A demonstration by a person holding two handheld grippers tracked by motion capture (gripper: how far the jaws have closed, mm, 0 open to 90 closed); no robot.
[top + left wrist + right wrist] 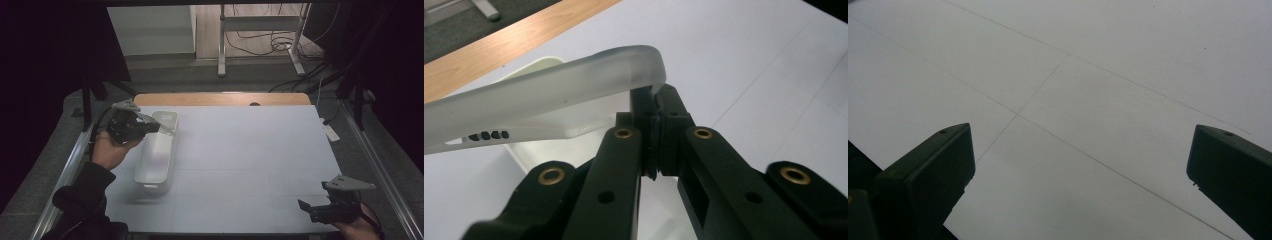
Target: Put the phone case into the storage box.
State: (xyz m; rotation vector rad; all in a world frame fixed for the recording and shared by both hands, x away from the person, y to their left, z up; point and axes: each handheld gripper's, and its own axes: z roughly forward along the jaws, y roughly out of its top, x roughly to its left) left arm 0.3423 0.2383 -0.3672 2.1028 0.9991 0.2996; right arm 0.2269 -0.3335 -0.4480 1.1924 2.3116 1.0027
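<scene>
At far left of the bench [250, 150], left hand-held gripper [655, 102] pinches a translucent lid [549, 100] above a white box [156, 155]; right hand-held gripper [1080, 165] gapes wide.

A white table [240, 160] carries everything here, its top marked by thin seams that split it into large panels; the same pale surface with crossing seams lies under the right gripper view [1088, 90]. Along the 12 o'clock edge runs a bare wooden strip [220, 98], also seen at the upper left of the left gripper view [519, 45]. A long white tray [156, 160] rests directly on the top toward 9 o'clock, its length running from 12 toward 6 o'clock.
</scene>
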